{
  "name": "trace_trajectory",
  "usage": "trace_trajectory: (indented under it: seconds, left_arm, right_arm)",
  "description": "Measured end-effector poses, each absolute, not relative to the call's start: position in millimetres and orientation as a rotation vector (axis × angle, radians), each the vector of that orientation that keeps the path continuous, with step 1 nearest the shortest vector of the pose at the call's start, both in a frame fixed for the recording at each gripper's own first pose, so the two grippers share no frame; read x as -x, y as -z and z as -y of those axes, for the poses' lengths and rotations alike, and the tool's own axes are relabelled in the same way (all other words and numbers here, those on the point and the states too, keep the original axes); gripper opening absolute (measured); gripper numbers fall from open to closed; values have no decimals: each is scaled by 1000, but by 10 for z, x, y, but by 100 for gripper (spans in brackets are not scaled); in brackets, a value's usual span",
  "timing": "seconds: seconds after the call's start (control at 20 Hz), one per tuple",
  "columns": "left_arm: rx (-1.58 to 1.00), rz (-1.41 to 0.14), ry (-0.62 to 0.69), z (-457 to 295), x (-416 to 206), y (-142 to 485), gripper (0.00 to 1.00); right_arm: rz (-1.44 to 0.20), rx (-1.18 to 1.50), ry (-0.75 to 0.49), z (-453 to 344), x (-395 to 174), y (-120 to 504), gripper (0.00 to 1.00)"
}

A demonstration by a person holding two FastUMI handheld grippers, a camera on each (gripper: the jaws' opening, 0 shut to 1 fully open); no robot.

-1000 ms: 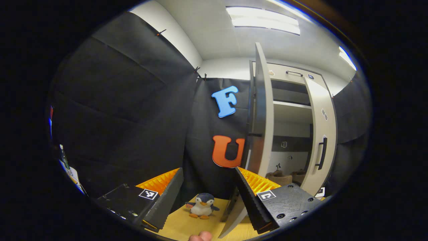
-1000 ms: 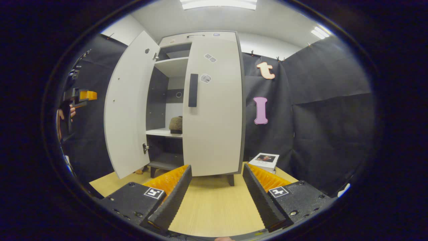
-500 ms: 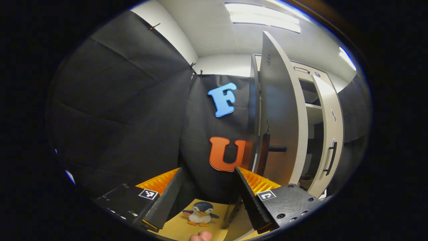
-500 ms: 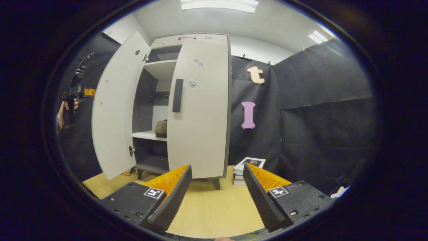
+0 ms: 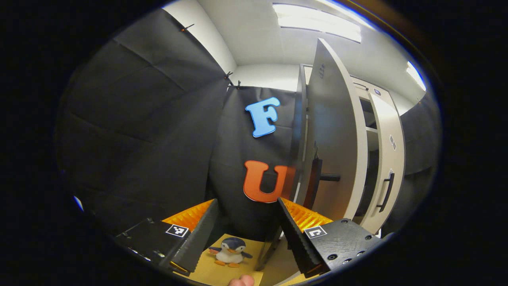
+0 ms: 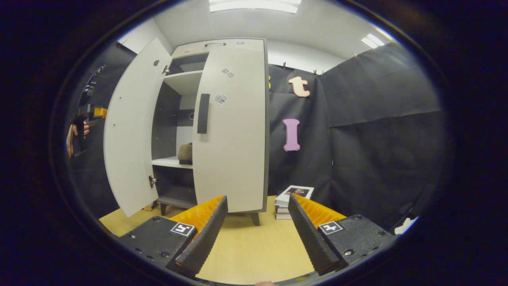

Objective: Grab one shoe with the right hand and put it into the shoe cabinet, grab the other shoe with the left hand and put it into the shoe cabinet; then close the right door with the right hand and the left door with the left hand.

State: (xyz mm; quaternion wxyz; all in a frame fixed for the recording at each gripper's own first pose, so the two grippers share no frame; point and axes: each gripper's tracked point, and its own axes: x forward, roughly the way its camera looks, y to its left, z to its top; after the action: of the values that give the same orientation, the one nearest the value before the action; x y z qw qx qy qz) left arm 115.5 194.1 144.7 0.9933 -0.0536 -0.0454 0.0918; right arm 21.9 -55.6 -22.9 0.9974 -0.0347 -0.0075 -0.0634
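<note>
Left gripper view beside left door (image 5: pixel 333 135), right gripper view facing shoe cabinet (image 6: pixel 234 131), sharing it.

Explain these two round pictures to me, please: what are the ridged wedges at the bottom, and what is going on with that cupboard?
There is no robot arm here. A person holds a two-finger tool in each hand, and a camera rides on each tool. The wedges are that tool's own fingers.

In the left gripper view, the left gripper is open and empty, beside the cabinet's open left door. A toy penguin sits on the wooden floor.

In the right gripper view, the right gripper is open and empty too, facing the shoe cabinet. Its right door looks closed. A shoe rests on the shelf inside, and books are stacked beside the cabinet.
</note>
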Motion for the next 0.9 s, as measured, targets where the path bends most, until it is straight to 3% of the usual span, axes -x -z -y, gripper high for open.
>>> trace_trajectory:
  seconds: [0.85, 0.9]
  left_arm:
    - [112, 68, 56, -578, -1475, -1396, 90]
    - [118, 63, 74, -479, -1535, -1376, 77]
  right_arm:
    - [6, 48, 187, 882, -101, 281, 99]
    - [5, 52, 194, 895, -106, 288, 99]
